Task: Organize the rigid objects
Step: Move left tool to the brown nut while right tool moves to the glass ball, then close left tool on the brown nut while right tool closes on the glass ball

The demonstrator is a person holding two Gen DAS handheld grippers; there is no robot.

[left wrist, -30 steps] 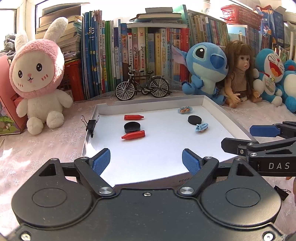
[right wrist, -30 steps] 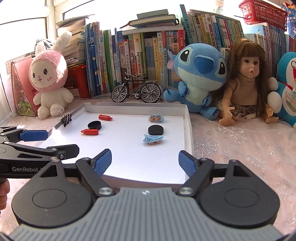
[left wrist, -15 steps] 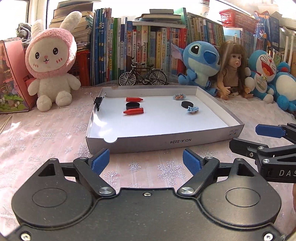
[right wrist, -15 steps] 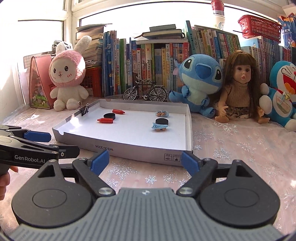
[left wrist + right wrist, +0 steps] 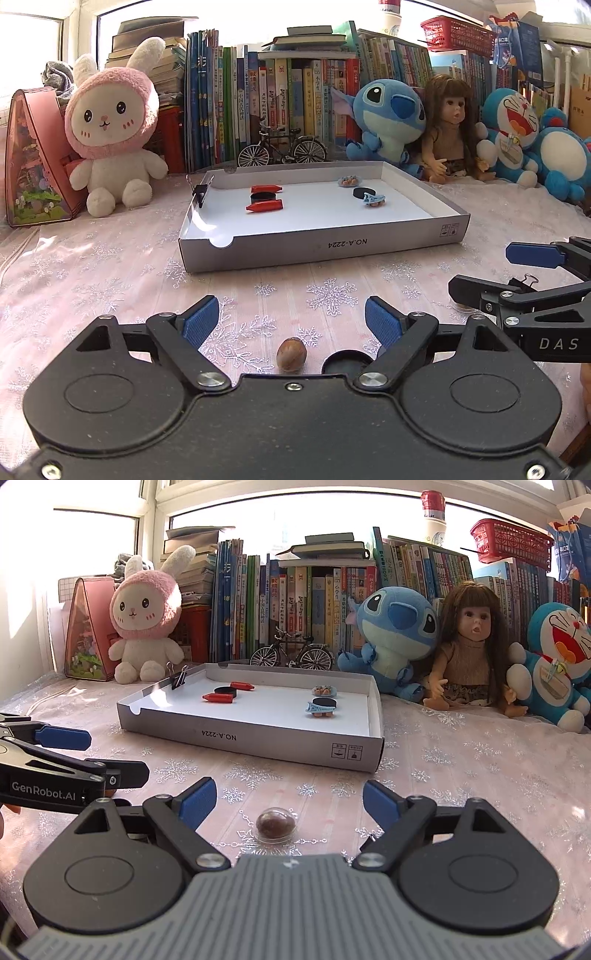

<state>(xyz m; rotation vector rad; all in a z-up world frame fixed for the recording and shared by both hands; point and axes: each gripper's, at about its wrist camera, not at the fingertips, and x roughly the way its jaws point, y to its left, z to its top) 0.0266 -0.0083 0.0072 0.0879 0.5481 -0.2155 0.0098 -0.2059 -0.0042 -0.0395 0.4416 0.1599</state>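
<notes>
While both my grippers hang above the snowflake tablecloth (image 5: 110,266), each stands wide with nothing gripped. My left gripper (image 5: 291,325) frames a brown nut-like piece (image 5: 291,354) at 6 o'clock, a black disc (image 5: 345,363) just beside it at 5 o'clock. My right gripper (image 5: 290,803) frames a clear dome with a brown core (image 5: 275,826). At 12 o'clock lies the white tray (image 5: 317,245), holding two red pieces (image 5: 264,206), black discs and small blue items.
</notes>
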